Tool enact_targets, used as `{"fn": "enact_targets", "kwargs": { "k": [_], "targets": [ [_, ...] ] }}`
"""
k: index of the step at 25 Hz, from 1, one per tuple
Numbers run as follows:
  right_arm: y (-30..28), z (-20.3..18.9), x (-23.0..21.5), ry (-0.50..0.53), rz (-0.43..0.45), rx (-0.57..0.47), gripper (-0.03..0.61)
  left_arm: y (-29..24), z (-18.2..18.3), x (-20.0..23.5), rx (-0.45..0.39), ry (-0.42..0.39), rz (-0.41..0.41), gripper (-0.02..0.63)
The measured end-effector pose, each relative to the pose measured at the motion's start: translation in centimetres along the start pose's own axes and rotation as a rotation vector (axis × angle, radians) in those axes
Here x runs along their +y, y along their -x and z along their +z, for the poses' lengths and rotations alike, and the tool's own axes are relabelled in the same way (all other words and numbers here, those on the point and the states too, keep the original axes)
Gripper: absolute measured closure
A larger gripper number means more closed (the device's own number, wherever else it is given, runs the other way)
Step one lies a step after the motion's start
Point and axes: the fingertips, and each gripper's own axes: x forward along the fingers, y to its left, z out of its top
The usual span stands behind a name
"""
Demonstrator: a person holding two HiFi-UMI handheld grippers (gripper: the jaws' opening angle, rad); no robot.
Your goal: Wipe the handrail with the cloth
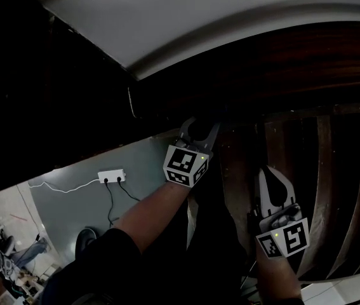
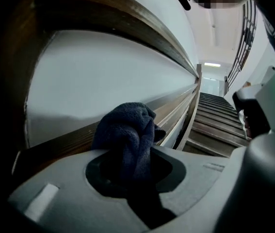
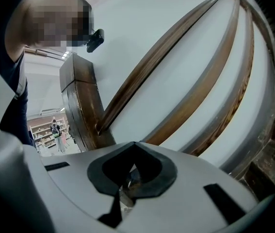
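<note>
left gripper (image 2: 129, 169) clamps the dark cloth (image 2: 126, 130), seemingly near the handrail (image 2: 127, 21); right gripper (image 3: 130, 178) sits closed, empty.

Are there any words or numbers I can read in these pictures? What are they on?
No words or numbers can be read anywhere here.
Left marker cube: only black and white squares, no letters.
Right marker cube: the same, squares only.
Power strip: no print can be made out.
Shelves far behind: anything on them is too small to read.
</note>
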Motion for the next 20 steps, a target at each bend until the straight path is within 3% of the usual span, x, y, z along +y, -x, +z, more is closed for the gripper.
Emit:
{"fn": "enact_targets", "kwargs": {
  "k": [13,20],
  "targets": [
    [0.0,-0.2,2.2,-0.015,0.01,-0.018,0.569,3.5,-3.9,6.0,0.072,0.074,0.129,0.537],
    [2.4,-1.1,0.7,0.008,-0.049,-0.015,0.569,1.7,-2.2,3.5,0.074,0.042,0.084,0.537]
  ]
}}
